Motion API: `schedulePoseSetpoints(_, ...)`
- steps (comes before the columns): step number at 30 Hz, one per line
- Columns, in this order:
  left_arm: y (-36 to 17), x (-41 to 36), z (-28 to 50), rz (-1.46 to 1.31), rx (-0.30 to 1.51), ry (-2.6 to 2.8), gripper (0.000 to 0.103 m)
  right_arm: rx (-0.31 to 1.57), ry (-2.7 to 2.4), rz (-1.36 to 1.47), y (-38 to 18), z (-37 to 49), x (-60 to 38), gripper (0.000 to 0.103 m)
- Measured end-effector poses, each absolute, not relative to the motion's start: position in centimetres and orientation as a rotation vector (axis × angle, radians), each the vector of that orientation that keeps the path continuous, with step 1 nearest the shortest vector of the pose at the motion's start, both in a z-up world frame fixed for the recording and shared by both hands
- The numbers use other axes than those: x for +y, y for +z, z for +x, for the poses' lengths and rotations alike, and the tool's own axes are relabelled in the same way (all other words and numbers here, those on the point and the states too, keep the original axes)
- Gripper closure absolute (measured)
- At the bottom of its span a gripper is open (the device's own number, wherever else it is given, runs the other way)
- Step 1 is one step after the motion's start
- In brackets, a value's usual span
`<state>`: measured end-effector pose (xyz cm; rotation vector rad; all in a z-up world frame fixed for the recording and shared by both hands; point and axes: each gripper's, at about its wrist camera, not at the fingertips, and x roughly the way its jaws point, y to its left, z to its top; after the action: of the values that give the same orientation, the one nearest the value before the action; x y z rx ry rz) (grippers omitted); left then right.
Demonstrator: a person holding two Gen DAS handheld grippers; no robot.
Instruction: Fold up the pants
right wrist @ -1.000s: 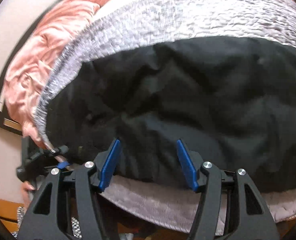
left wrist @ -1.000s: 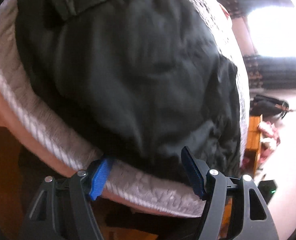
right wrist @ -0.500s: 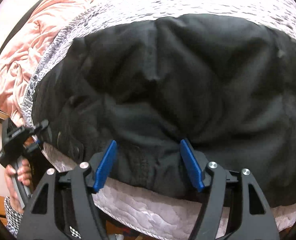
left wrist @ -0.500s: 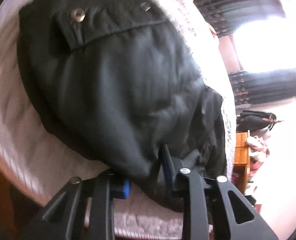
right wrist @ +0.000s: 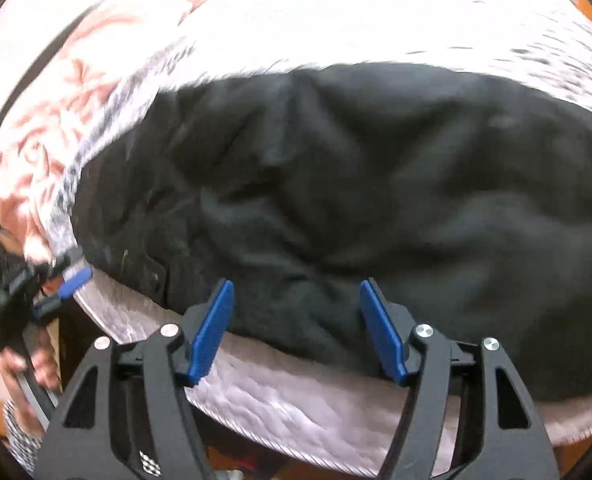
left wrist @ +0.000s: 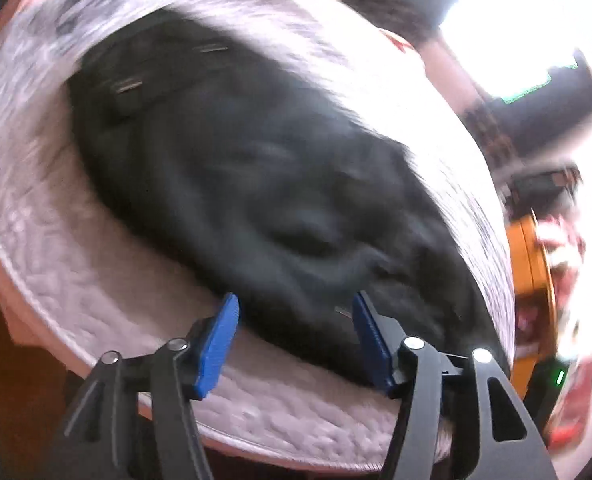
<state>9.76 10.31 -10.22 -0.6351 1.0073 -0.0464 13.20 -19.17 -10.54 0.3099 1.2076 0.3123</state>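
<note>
Left claw [left wrist: 294,338]: jaws are being opened; blue pads are being held apart over the near edge of the pants [left wrist: 256,184], no cloth clamped between them.
Right claw [right wrist: 296,326]: jaws are being closed slightly, pads are being kept wide apart above the hem edge, nothing pinched.
Pants: black, are being left lying rumpled on the grey quilted bed cover [right wrist: 296,412], close to its near border.
Blanket [right wrist: 52,120]: pink, is being seen bunched beyond the cover's far left side.
Left view: is being blurred by motion.
</note>
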Motion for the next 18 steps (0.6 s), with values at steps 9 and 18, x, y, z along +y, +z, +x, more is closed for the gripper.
schedulePoseSetpoints(9, -10.2, -6.5, 14.0, -0.326, 1.089, -0.395, 0.030, 1.181, 0.087, 0.516, -9.7, 5.7, -33.6, 0.033)
schedulePoseSetpoints(18, -11.5, -18.1, 14.6, -0.122, 1.094, -0.522, 0.030, 1.151, -0.096, 0.806, -13.2, 0.3, -45.8, 0.030)
